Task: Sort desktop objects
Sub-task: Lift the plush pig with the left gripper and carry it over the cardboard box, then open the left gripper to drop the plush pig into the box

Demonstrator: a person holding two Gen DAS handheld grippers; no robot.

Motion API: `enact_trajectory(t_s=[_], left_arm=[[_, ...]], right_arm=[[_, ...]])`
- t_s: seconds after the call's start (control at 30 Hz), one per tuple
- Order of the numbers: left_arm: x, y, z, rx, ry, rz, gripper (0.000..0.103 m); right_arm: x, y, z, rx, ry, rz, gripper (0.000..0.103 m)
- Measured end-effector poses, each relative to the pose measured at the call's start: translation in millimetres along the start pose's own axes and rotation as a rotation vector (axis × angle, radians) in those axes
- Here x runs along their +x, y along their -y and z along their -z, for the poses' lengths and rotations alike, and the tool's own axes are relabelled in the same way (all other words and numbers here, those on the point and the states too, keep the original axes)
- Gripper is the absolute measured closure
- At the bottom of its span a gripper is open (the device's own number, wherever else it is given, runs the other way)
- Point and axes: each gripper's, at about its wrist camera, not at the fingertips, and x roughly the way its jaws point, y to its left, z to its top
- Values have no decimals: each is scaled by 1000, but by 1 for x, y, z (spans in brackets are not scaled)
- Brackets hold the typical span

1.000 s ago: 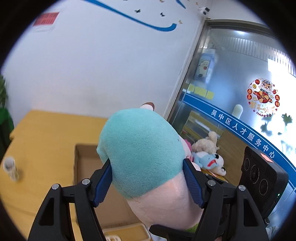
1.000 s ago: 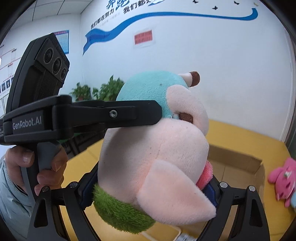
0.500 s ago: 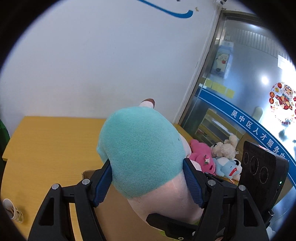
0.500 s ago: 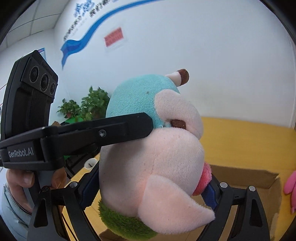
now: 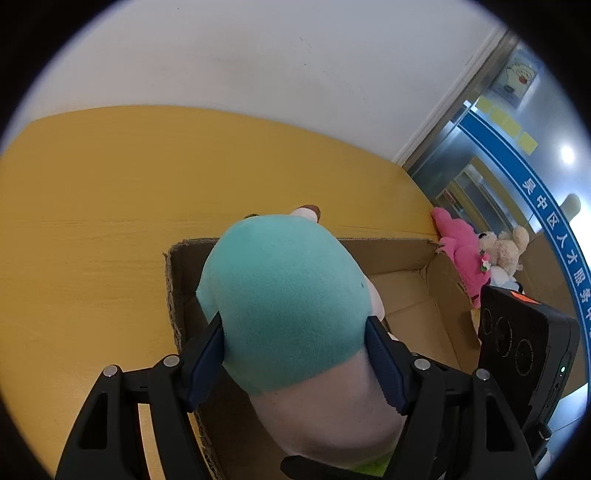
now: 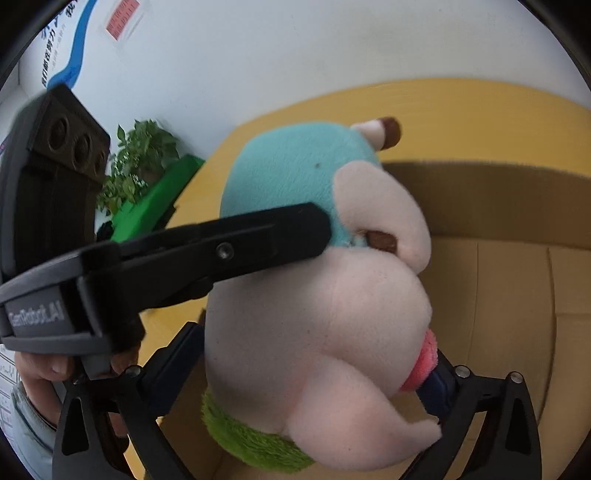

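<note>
From the left wrist: the left tool [image 5: 295, 354], partly open, clamps the plush [image 5: 284, 306] above the box [image 5: 436, 280] on the yellow desk [image 5: 110, 206].

From the right wrist: "GenRobot.AI" marks the other tool. The right tool [image 6: 314, 369], jaws just widening, still brackets the plush [image 6: 314, 314].

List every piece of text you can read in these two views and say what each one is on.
"GenRobot.AI": on the grey side plate of the left tongs' body, blurred but legible.
"吴中区人才服务中": white characters on the blue band across the glass wall; cut off at the edge.
Red notice on the white wall: too blurred to read.
Blue wall lettering: too blurred to read.
Cartoon poster: no legible text.
</note>
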Motion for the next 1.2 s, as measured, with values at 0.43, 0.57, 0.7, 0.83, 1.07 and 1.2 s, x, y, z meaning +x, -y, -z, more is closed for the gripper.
enact_trajectory(t_s=[0.43, 0.57, 0.7, 0.83, 1.07, 1.2], left_arm=[[4, -2, 9, -22, -44, -39, 31], [-1, -1, 7, -63, -29, -79, 32], [-33, 11, 8, -70, 84, -102, 33], [-81, 40, 21, -7, 206, -120, 31], [-149, 113, 85, 125, 337, -227, 29], [-179, 155, 137, 126, 435, -274, 24]], right_arm=[[-6, -11, 24, -26, -60, -77, 6], [2, -3, 16, 14, -97, -45, 2], [-22, -4, 17, 5, -76, -32, 0], [-73, -18, 21, -64, -1, 13, 0], [-189, -57, 69, -201, 211, 200, 0], [-244, -65, 111, -267, 307, 341, 0]])
